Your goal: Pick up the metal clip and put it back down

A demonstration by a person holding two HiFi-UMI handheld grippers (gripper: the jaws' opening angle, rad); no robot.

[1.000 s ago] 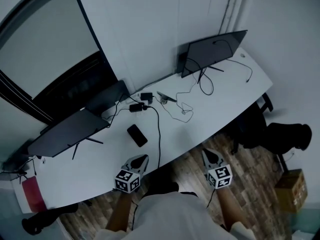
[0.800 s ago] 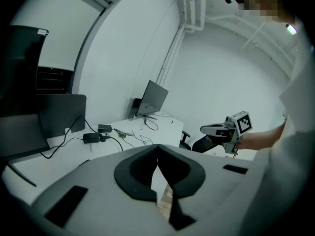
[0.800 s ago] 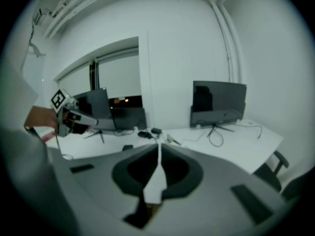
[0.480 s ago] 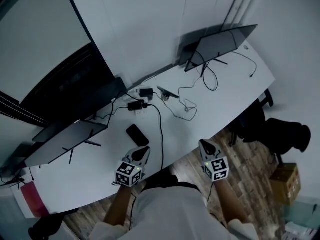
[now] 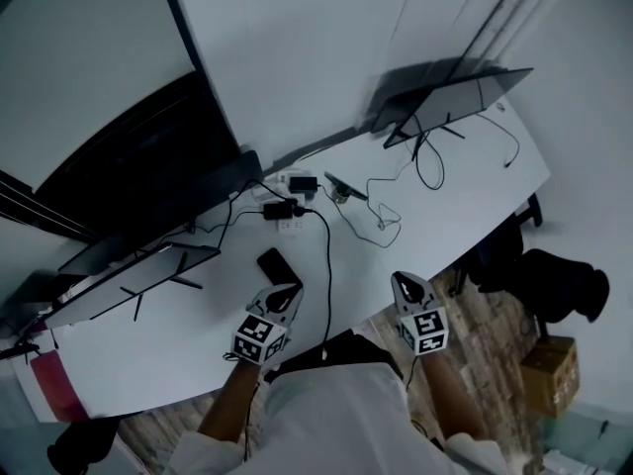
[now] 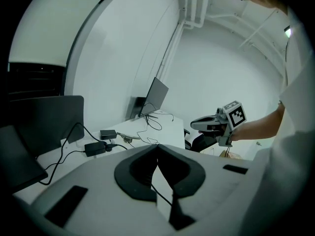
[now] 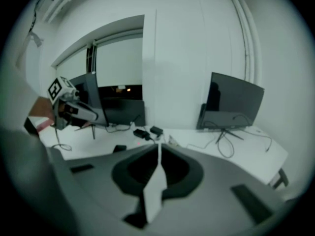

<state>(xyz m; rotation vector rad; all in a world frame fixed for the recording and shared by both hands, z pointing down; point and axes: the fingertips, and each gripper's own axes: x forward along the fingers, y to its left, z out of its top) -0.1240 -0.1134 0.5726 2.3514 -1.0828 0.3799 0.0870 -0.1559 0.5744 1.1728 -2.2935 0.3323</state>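
A small metal clip (image 5: 341,195) lies among thin cables at the middle back of the white desk (image 5: 465,201); it also shows small in the left gripper view (image 6: 129,138) and in the right gripper view (image 7: 173,141). My left gripper (image 5: 288,292) hovers over the desk's front edge beside a black phone (image 5: 280,266), its jaws shut and empty (image 6: 157,145). My right gripper (image 5: 405,279) hangs just off the front edge, also shut with nothing in it (image 7: 158,144). Both are well short of the clip.
Two dark monitors stand on the desk, one at the left (image 5: 138,275) and one at the back right (image 5: 460,97). Black power adapters (image 5: 280,209) and a thick cable (image 5: 326,255) lie between me and the clip. A black chair (image 5: 554,280) and a cardboard box (image 5: 547,372) stand on the right.
Both grippers have moved forward towards the desk, the left one now reaching over its front edge near the phone. The head view has shifted as well. Both stay shut.
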